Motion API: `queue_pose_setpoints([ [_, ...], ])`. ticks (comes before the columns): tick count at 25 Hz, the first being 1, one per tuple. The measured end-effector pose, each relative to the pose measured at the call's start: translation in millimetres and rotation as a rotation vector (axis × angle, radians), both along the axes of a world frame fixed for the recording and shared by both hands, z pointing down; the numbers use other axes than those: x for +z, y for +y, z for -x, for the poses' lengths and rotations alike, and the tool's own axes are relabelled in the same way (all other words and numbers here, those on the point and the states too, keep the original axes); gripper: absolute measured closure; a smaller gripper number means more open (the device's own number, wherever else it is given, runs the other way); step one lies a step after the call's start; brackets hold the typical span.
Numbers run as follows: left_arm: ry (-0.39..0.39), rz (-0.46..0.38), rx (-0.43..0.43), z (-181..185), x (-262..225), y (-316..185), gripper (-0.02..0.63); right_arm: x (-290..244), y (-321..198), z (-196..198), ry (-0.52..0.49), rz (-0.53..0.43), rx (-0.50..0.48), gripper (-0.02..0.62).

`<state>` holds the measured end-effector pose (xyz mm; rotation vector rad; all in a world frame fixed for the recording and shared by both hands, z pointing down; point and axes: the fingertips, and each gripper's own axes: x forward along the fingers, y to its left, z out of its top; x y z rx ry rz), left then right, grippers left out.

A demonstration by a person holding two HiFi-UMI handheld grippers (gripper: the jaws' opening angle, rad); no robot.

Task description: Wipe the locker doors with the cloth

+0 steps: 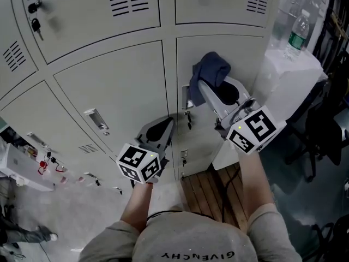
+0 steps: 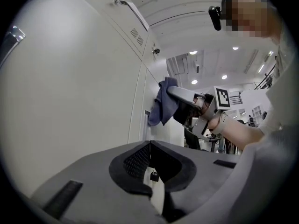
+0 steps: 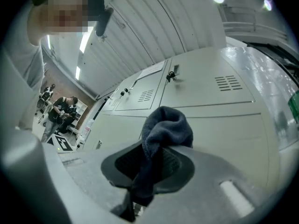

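Now, cloth: dark blue and bunched, clamped in your right tongs and held against a locker door just right of centre in the head view. One fold hangs down near that door's left edge.
Right tongs: closed on the cloth, which fills the gap between the pads and bulges above the tips in the right gripper view. You hold them up at centre right of the head view, with the marker cube toward you.
Left tongs: jaws together with nothing between them. You hold them lower in the head view, below and left of the cloth and apart from it, tips pointing at the lockers.
Locker doors: pale grey panels filling the upper left and centre of the head view. Some have vent slots, and the centre-left door has a recessed handle.
Keys: hanging from a lock at the upper left of the head view.
Water bottles: clear plastic, on top of a white cabinet at the upper right, beside the lockers.
Wooden slats: on the floor at lower centre, between your forearms.
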<state>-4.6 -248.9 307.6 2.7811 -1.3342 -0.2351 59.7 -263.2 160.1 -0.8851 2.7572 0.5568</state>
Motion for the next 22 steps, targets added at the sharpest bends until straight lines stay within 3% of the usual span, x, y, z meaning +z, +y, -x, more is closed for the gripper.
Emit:
queue_pose_setpoints([
  [10, -0.004, 0.006, -0.028, 10, 2, 4, 0.607, -61, -12, 31, 0.059, -0.115, 0.027, 0.540],
  [17, 0.003, 0.025, -0.018, 9, 10, 2, 0.607, -62, -26, 39, 0.081, -0.158, 0.098, 0.540],
  [22, 0.000, 0.032, 0.000, 3, 13, -2, 0.607, -52, -29, 38, 0.092, -0.158, 0.095, 0.541],
])
